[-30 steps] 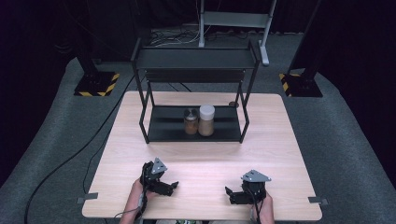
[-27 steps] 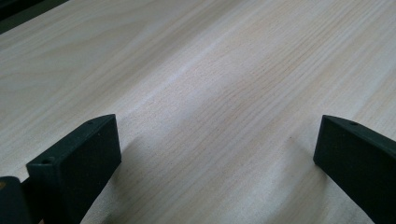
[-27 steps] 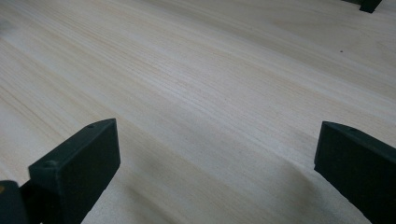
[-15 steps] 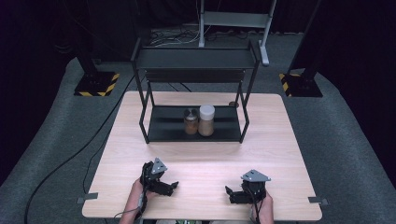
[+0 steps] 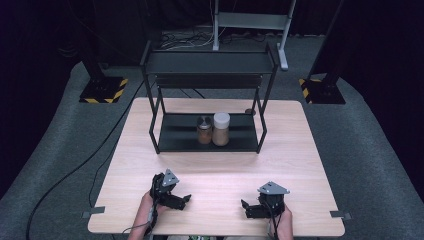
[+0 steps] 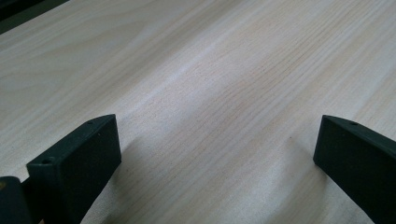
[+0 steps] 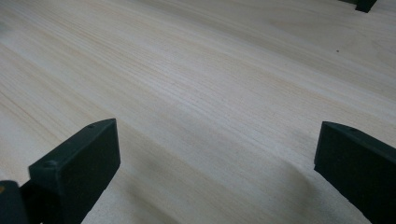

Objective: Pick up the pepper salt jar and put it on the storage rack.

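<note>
both grippers (image 5: 186,200) (image 5: 245,208) low, jaws spread wide

A pale wooden table (image 5: 300,150) stands on grey carpet (image 5: 370,150) — black drapes close the room behind. Beyond the table's far edge stand a grey metal frame (image 5: 252,22) and two yellow-and-black striped bases (image 5: 102,92) — cables (image 5: 187,40) lie between them.

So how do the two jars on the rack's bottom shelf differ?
The white-lidded jar is taller and wider than the dark-lidded jar; its lid is white, the other's dark, and its contents look paler. Both stand upright, side by side on the lower shelf.
</note>
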Motion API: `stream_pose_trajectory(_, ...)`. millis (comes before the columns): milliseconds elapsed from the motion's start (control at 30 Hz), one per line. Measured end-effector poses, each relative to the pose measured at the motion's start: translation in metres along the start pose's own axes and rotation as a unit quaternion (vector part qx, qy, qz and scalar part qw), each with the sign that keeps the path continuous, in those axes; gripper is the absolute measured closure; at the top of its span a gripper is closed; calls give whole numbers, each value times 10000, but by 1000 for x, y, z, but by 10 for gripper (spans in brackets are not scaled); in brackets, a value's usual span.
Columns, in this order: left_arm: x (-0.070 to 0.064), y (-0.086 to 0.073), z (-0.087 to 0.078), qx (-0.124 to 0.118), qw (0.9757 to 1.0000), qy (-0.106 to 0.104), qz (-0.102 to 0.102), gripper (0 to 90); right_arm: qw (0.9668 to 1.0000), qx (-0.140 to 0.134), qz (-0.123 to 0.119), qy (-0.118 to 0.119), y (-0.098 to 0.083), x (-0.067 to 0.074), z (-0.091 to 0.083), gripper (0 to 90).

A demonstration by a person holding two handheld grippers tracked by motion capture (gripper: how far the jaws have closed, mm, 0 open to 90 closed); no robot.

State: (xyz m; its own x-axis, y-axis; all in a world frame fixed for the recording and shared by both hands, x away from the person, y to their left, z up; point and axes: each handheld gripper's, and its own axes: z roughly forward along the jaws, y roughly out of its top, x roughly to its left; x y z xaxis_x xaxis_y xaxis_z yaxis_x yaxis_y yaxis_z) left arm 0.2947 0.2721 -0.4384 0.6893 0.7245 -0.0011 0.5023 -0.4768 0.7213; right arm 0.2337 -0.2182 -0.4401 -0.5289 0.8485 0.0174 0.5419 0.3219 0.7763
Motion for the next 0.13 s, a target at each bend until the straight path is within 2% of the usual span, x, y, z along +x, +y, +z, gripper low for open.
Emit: stream_pose_trajectory(133, 0, 0, 0, 0, 10000, 1, 1, 3, 10000, -25, -6, 26, -1, -1, -1, 0)
